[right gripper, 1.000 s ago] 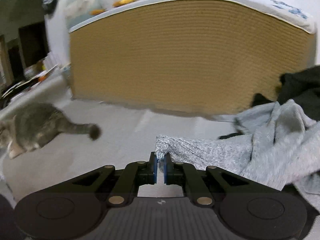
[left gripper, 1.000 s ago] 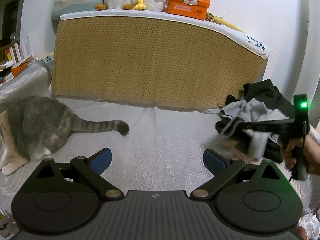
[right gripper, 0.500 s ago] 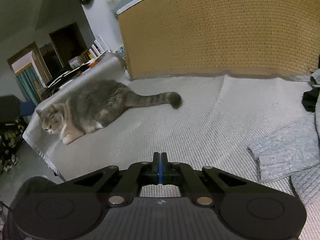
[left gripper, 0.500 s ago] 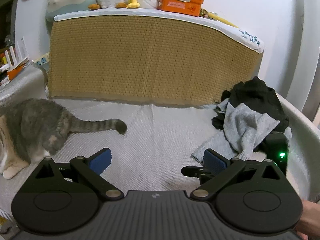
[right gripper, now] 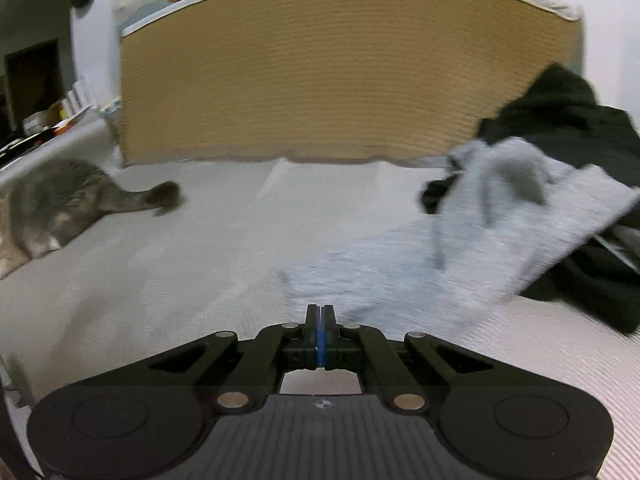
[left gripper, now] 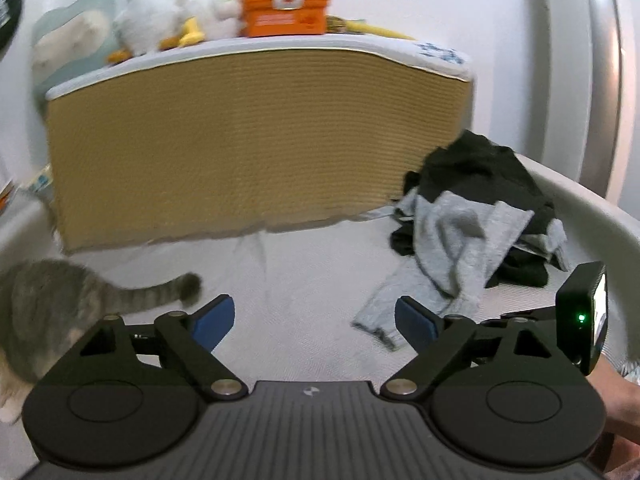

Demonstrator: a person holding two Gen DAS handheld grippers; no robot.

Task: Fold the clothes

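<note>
On the bed (left gripper: 304,280) we see the grey garment (right gripper: 460,256) crumpled over the dark clothes (left gripper: 480,172), seemingly unfolded though blurred; left gripper (left gripper: 314,318) jaws apart, right gripper (right gripper: 319,314) jaws together, empty.

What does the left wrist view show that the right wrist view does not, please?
Only the left wrist view shows the orange box on the headboard, the right gripper's body with its green light, and open blue fingers. Only the right wrist view shows shut fingers and a dark doorway. Both share the cat, grey garment and black clothes.
</note>
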